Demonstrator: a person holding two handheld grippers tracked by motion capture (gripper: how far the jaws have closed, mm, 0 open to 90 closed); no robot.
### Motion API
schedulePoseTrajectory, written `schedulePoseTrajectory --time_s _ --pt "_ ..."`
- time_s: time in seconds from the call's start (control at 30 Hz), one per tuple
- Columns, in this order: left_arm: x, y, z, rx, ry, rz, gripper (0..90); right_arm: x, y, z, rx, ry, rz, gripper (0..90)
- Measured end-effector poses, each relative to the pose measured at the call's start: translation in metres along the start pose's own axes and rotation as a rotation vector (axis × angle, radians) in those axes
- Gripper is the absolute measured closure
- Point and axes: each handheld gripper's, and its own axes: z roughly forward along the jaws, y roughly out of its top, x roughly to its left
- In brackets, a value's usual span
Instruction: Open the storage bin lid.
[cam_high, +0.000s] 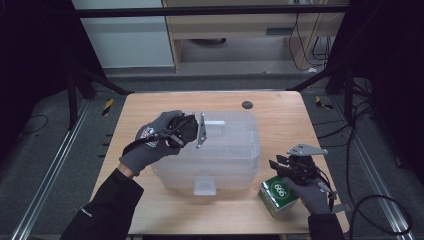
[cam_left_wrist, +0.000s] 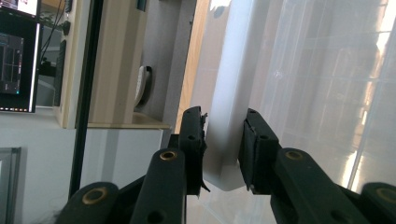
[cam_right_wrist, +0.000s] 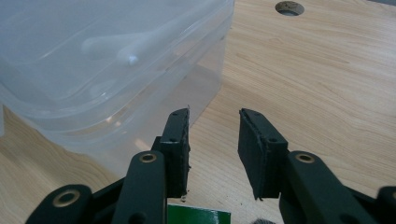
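Between the pads of my left claw (cam_left_wrist: 223, 154) sits the white latch (cam_left_wrist: 229, 112) at the left end of the clear plastic box (cam_high: 220, 150); both pads press on it, so I have a firm hold there. Over at the right, my right claw (cam_right_wrist: 214, 149) hangs part-open with nothing between its pads, bare wood showing through the gap. Just below it lies a green packet (cam_high: 278, 196), near the box's right front corner; whether the claw touches it I cannot quite tell. All of it rests on the wooden surface (cam_high: 285, 117), the box at the middle.
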Motion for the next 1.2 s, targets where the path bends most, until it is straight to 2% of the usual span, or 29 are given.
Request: schedulePoseTrajectory --time_s 0.3,0.33,0.67,0.77,0.9,1.0,1.2 --pt "0.011 0.0 0.004 -0.013 0.016 -0.031 71.1 0.002 -0.001 0.0 0.004 0.034 0.004 75.8" --pt "0.012 0.0 0.004 -0.008 0.014 -0.045 70.8 0.002 -0.001 0.0 0.007 0.042 0.008 78.4" --pt "0.021 0.0 0.008 -0.007 0.025 -0.073 70.4 0.004 -0.001 0.0 -0.001 0.083 0.018 89.7" --pt "0.024 0.0 0.01 -0.007 0.025 -0.082 70.2 0.005 -0.001 -0.001 -0.003 0.1 0.028 90.0" --pt "0.029 0.001 0.012 -0.001 0.029 -0.089 70.1 0.006 0.0 0.0 -0.006 0.119 0.017 90.0" --pt "0.032 0.001 0.014 -0.004 0.028 -0.103 69.9 0.008 0.0 -0.001 -0.011 0.142 0.03 90.0" --pt "0.035 0.001 0.016 -0.004 0.024 -0.117 69.6 0.013 0.004 -0.002 -0.05 0.172 0.023 90.0"
